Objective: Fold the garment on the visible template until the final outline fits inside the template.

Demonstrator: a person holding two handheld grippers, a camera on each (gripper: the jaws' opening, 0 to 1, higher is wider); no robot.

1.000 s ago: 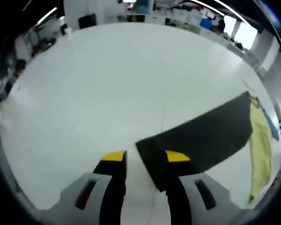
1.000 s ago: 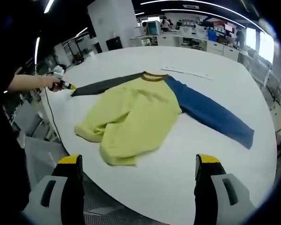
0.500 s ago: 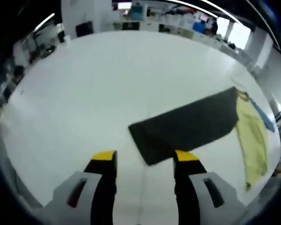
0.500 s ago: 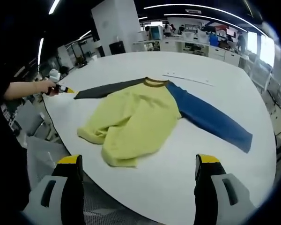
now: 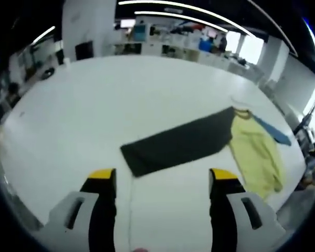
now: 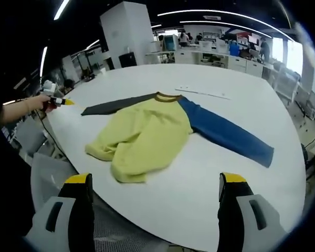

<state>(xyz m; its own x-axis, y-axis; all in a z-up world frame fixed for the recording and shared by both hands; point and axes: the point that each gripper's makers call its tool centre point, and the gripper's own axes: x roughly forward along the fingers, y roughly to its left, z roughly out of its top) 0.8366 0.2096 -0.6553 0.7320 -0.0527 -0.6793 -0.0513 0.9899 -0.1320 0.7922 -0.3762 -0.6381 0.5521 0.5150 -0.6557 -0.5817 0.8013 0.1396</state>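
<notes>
A: Left claw (image 5: 163,178) spread wide, holding nothing, hanging just short of the dark sleeve (image 5: 176,145). Right claw (image 6: 153,181) likewise agape, off the near table (image 6: 241,194) edge, well short of the sweater (image 6: 147,136).

B: Risks?

A: Could grab one layer only, or drag the rumpled yellow hem off the edge.

B: Changes?

A: Left claw pulled back from the sleeve, jaws wider.

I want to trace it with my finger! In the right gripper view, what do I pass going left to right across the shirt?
Dark grey sleeve → yellow body of the shirt → blue sleeve.
</notes>
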